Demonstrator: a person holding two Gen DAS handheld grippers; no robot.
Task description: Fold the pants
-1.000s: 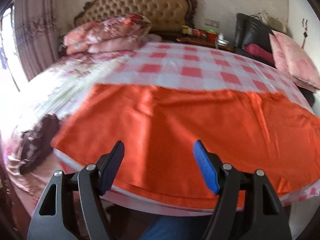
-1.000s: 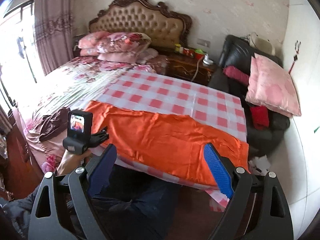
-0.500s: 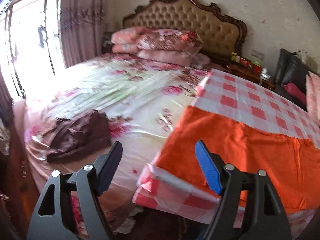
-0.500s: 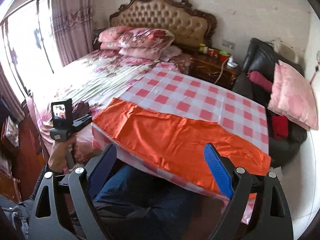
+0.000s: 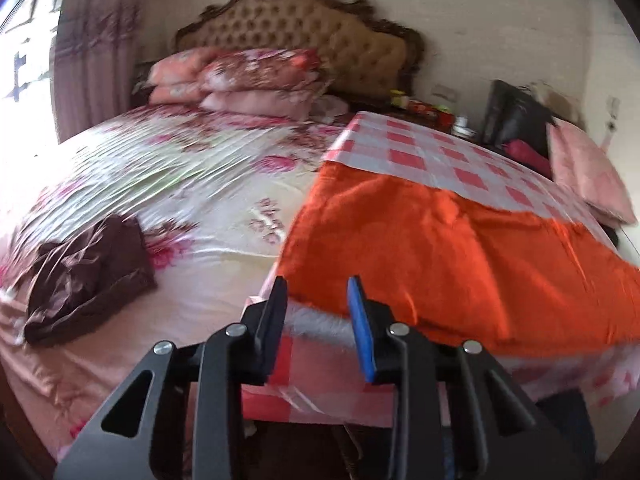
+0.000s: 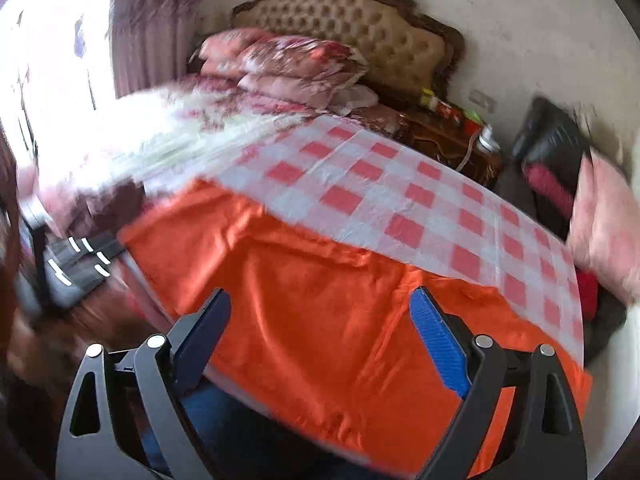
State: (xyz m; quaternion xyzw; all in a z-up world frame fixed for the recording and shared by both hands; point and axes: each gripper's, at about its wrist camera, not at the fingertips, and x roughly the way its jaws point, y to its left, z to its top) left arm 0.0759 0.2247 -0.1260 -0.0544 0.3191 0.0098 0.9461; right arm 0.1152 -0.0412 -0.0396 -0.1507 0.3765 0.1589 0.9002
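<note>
Orange pants (image 5: pixel 460 256) lie flat along the near edge of a table with a red-and-white checked cloth (image 5: pixel 432 156). In the left wrist view, my left gripper (image 5: pixel 316 284) hovers at the pants' near left corner. Its jaws are closing, with the corner and the table edge seen between the fingertips, and the pads are not pressing on the cloth. In the right wrist view, my right gripper (image 6: pixel 320 296) stands wide open just above the middle of the pants (image 6: pixel 320 320), with nothing gripped. The left gripper (image 6: pixel 80 256) shows blurred at the pants' left end.
A floral bed (image 5: pixel 180 184) lies left of the table, with a dark brown garment (image 5: pixel 88 272) on it. Pillows (image 5: pixel 248 76) and a tufted headboard (image 5: pixel 304 28) are behind. A nightstand (image 6: pixel 452 136) and a black chair with pink cushions (image 6: pixel 600 216) stand to the right. A person's blue-trousered legs (image 6: pixel 224 420) are below the table edge.
My left gripper swung left to the pants' left corner and its jaws narrowed. My right gripper dropped closer to the pants, still wide open.
</note>
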